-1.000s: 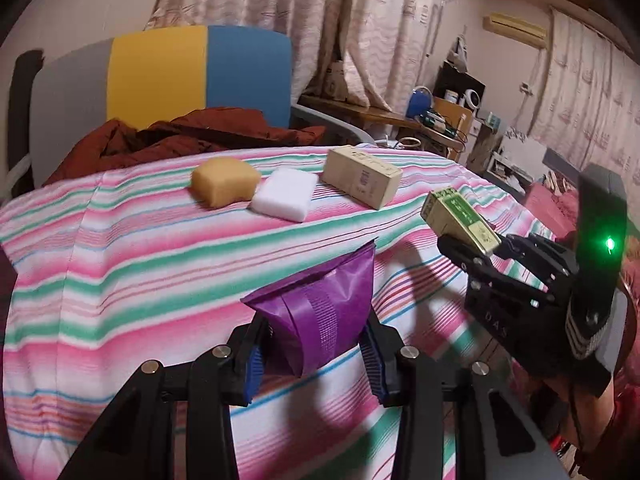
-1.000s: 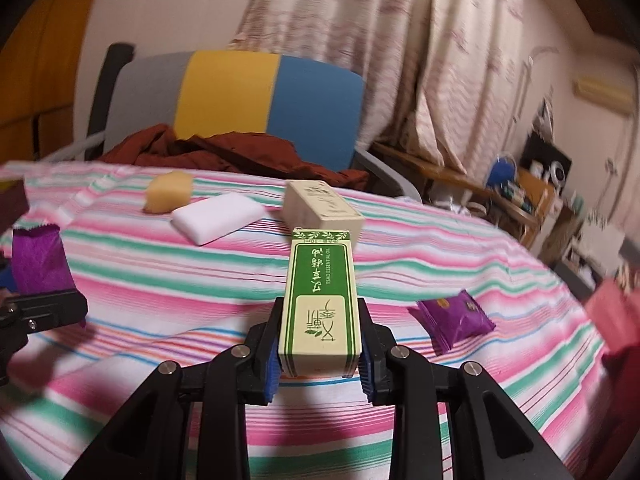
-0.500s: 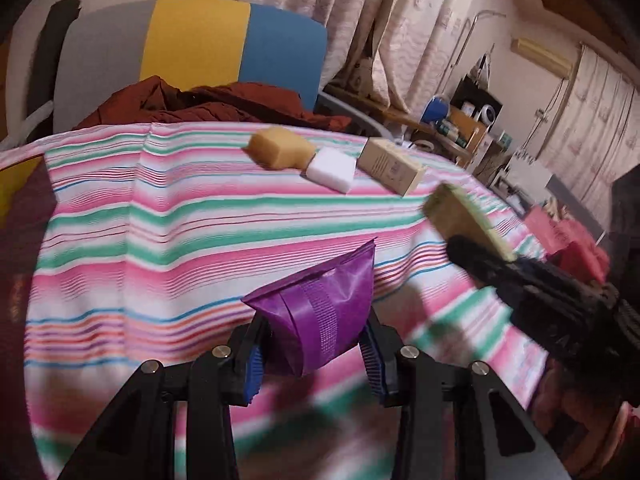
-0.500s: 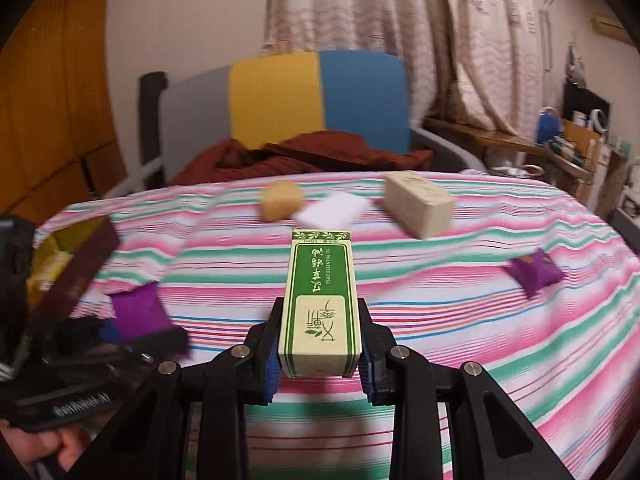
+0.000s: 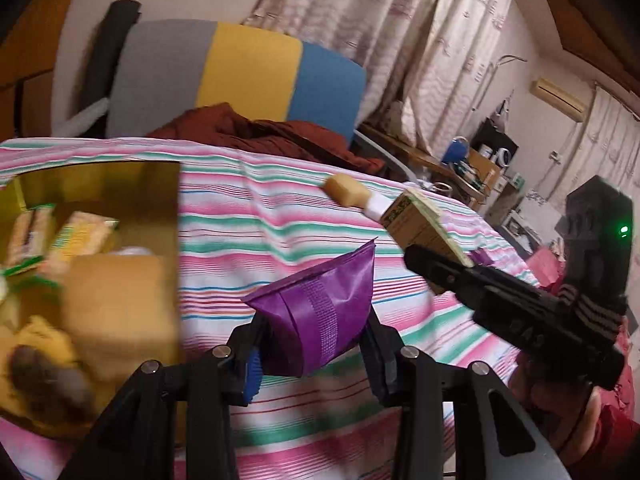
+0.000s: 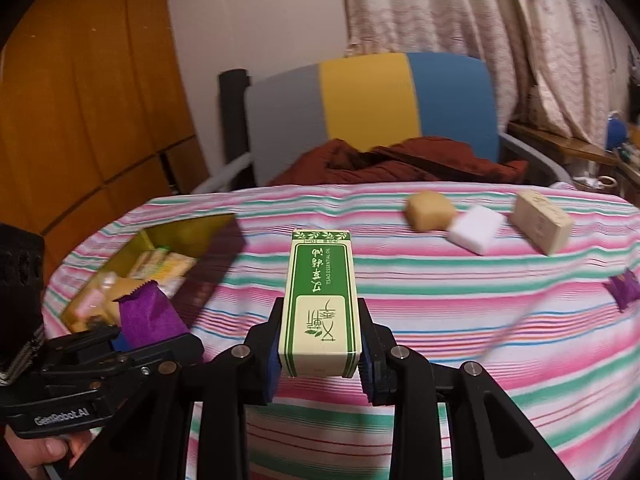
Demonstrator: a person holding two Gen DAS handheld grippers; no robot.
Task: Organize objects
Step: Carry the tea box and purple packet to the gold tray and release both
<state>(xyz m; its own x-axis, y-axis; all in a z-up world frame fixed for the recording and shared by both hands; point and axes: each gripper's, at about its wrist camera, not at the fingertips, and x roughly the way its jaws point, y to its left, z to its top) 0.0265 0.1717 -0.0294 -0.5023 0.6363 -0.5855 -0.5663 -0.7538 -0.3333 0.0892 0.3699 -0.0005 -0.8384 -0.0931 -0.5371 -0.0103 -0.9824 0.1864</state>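
Pinched between the jaws of the left gripper (image 5: 312, 354) is a purple packet (image 5: 320, 312), held above the striped tablecloth (image 5: 260, 240) just right of the open gold box (image 6: 188, 236) of small packages. Clamped in the right gripper (image 6: 320, 356), a green-and-cream carton (image 6: 320, 300) stands upright. Farther right lie a tan sponge (image 6: 430, 210), a white block (image 6: 476, 230), a beige box (image 6: 542, 222) and another purple packet (image 6: 624, 288).

bare striped cloth (image 6: 440, 304) lies open between the gold box (image 6: 192, 236) at left and the far row of sponge (image 6: 430, 210), white block (image 6: 476, 230) and carton (image 6: 540, 226). the box is crowded with packets. a purple sachet (image 6: 624, 290) lies alone at right.
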